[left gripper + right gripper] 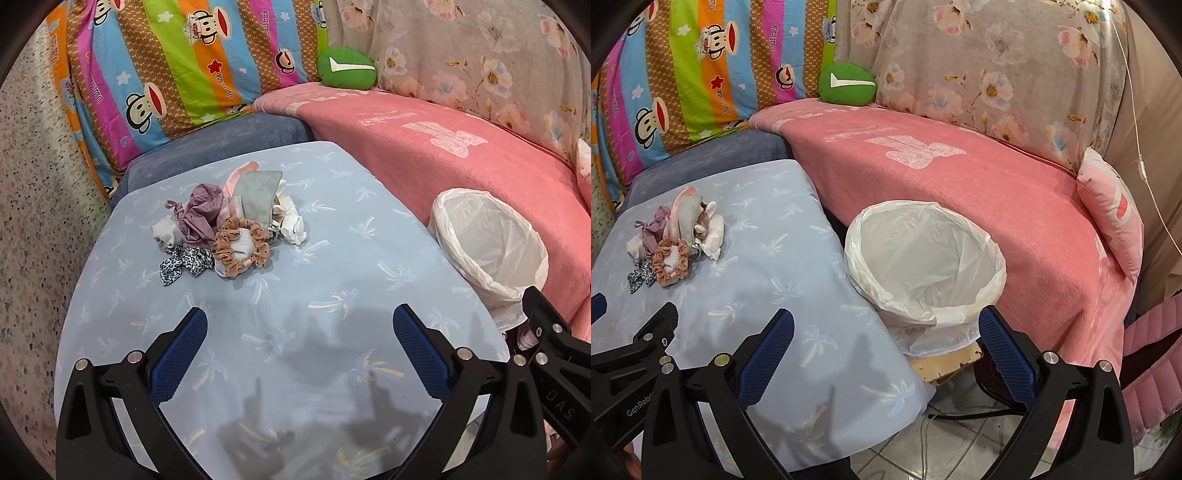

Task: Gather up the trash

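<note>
The right wrist view catches stuff the left one doesn't: a tiled floor [945,439] with cables under the bin [925,266], a pink pillow [1110,206] on the pink blanket [1015,192], and the wooden piece the bin seems to sit on (hard to tell exactly). The left view shows the trash pile [229,229] much closer: a tan spotted scrunchie [242,247], a leopard-print scrunchie [184,264], purple crumpled fabric, a grey pad and white scraps, all heaped together mid-way on the light blue palm-print cloth [295,350]. The bin, lined with a white bag, stands just beside the cloth's right edge. The left gripper [299,347] and right gripper [886,347] both have fingers spread wide, holding nothing.
</note>
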Demonstrator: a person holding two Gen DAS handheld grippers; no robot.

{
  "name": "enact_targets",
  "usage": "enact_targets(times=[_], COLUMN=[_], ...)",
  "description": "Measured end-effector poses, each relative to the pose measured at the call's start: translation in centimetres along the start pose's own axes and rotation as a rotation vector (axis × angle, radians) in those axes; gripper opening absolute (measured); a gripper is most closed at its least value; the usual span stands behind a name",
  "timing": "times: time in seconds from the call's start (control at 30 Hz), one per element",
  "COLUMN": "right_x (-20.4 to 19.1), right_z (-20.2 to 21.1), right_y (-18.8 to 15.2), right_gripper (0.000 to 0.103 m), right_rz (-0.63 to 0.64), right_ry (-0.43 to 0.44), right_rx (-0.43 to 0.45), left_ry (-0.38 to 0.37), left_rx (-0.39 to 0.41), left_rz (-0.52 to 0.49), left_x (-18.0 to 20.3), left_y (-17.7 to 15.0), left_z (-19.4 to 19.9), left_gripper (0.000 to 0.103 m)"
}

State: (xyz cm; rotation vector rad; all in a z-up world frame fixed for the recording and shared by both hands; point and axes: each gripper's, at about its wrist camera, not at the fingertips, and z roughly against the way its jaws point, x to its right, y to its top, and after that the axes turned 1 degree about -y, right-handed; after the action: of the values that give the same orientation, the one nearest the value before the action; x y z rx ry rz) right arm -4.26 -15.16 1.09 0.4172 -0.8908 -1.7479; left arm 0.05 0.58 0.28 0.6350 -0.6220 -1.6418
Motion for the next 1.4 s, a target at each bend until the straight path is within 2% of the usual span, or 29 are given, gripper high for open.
enact_targets(times=[1.4], right_x=[-0.07], right_z=[0.27], right_y=[0.43], right_gripper=[0.098], right_rz=[-0.026], right_ry=[0.016], right_rx=[0.013], left_ry=[-0.02], left_rx=[-0.001], left_rz=[0.005], left_x=[-0.72], left_y=[0.45], left_z=[0.08], left_gripper=[0.096])
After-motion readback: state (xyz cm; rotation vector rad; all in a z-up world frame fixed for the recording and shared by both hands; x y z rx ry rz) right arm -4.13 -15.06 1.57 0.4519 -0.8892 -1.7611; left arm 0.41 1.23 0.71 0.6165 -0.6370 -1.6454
